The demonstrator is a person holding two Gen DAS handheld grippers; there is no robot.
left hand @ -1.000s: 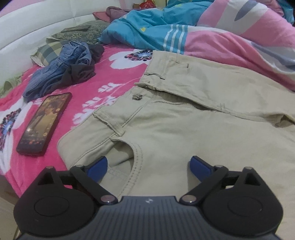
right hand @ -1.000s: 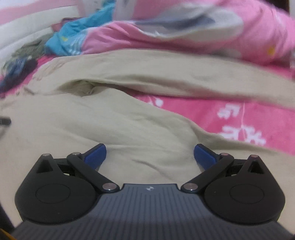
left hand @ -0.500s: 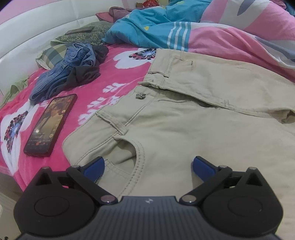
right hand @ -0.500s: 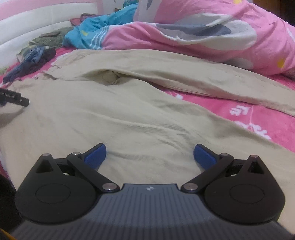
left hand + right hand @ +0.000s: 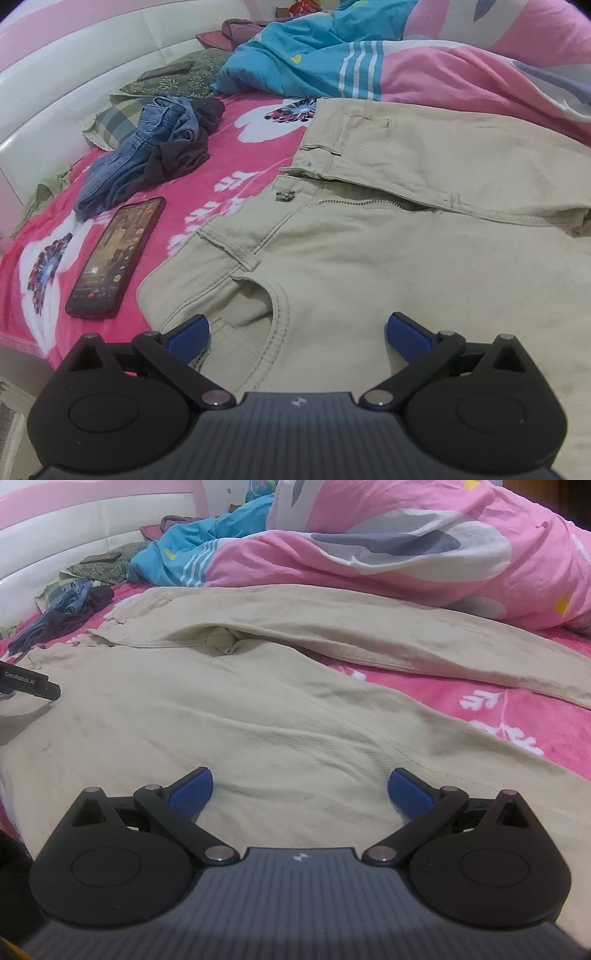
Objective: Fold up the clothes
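Note:
Beige trousers lie spread flat on the pink floral bed, waistband to the left, fly unzipped, front pocket near my left gripper. My left gripper hovers open over the near hip and pocket, nothing between its blue pads. In the right wrist view the same trousers stretch away, the two legs parting to the right with pink sheet between them. My right gripper is open above the near leg, empty. The tip of the left gripper shows at the left edge.
A phone lies screen-up on the sheet left of the waistband. A heap of blue denim and dark cloth sits beyond it. A rumpled pink and blue duvet borders the far side. A white padded headboard curves at left.
Both grippers pulled back and rose slightly, so more of the trousers and bed shows. The right view swung from a blurred close look to a steady wider one. Jaws stayed open.

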